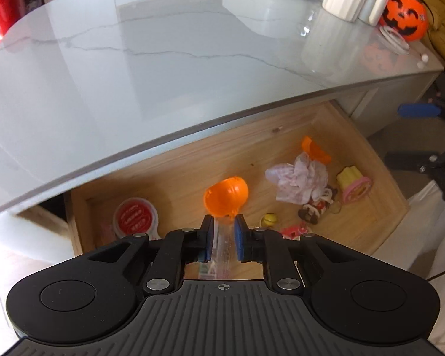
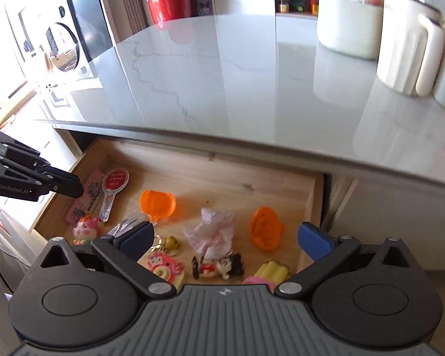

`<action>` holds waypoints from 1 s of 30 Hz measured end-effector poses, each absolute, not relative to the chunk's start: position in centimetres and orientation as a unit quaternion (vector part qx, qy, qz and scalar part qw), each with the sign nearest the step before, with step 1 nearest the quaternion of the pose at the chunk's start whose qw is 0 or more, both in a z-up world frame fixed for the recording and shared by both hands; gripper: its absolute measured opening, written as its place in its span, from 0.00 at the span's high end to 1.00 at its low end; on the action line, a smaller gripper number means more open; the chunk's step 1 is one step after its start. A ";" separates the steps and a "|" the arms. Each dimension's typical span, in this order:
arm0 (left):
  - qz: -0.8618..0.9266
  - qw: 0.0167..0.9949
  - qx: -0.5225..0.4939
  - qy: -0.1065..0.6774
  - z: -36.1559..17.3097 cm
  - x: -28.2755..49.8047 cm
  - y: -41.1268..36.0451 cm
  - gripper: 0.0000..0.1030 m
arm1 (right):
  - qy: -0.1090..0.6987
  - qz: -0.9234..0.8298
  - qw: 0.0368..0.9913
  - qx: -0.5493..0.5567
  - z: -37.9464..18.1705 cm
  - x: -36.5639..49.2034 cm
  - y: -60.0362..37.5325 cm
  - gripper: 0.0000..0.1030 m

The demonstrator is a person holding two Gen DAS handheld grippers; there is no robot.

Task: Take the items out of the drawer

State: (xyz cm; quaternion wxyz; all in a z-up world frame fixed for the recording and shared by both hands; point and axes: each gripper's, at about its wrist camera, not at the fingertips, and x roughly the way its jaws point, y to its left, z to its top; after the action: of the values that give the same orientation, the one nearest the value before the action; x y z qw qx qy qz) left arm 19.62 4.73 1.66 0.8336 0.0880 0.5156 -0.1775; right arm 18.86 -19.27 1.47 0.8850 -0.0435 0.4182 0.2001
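both jaws: left gripper pinches clear packet

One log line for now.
left hand-held gripper: shut on clear packet | right hand-held gripper: open, above drawer | drawer: open

"GenRoboAI" in white on black side of left gripper, right wrist view. Pink card in drawer: script word, possibly "Welcome". Red round tag: white characters, unreadable.
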 end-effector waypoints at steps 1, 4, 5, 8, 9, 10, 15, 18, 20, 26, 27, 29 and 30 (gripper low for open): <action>-0.186 0.830 0.122 0.512 1.0 20.1 3.8 0.84 | 0.409 0.196 0.890 -0.058 1.6 19.2 -19.4 0.00; -0.209 0.815 0.169 0.513 -1.0 21.5 2.5 0.83 | 0.390 0.189 0.896 -0.091 1.6 19.5 -19.5 0.00; -0.212 0.810 0.178 0.517 -1.6 21.8 2.2 0.82 | 0.389 0.193 0.896 -0.099 1.5 19.5 -19.4 0.00; -0.219 0.799 0.207 0.520 -3.4 22.0 1.8 0.82 | 0.388 0.220 0.887 -0.122 1.0 18.9 -18.7 0.00; -0.223 0.799 0.213 0.517 -3.7 21.9 1.7 0.82 | 0.384 0.228 0.885 -0.136 0.9 18.5 -18.4 0.00; -0.229 0.799 0.219 0.511 -3.9 21.8 1.5 0.82 | 0.379 0.236 0.882 -0.150 0.7 18.2 -17.9 0.00; -0.285 0.801 0.204 0.485 -3.7 21.3 0.7 0.82 | 0.389 0.266 0.865 -0.171 -0.3 17.7 -17.1 0.00; -0.314 0.810 0.206 0.449 -3.2 21.0 -1.4 0.82 | 0.405 0.255 0.865 -0.149 -0.4 18.3 -17.5 0.00; -0.341 0.812 0.214 0.422 -3.1 20.8 -3.3 0.82 | 0.416 0.246 0.866 -0.128 -0.3 18.9 -18.0 0.00; -0.359 0.796 0.215 0.438 -5.2 22.1 -6.9 0.81 | 0.435 0.221 0.869 -0.082 -0.1 19.9 -19.9 0.00; -0.359 0.794 0.217 0.441 -5.4 22.1 -7.1 0.81 | 0.436 0.218 0.870 -0.078 -0.1 19.9 -20.1 0.00; -0.359 0.793 0.219 0.441 -5.1 22.0 -7.1 0.81 | 0.437 0.213 0.871 -0.071 0.1 19.9 -20.5 0.00; -0.363 0.790 0.220 0.443 -4.9 21.9 -6.9 0.81 | 0.438 0.213 0.871 -0.070 0.1 19.9 -20.6 0.00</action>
State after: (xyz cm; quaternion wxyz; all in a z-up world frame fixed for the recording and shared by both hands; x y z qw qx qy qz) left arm 21.88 -6.90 -4.90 0.7898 0.2198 0.4431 -0.3627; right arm 19.91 -20.60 0.11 0.8706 -0.0696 0.4380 0.2128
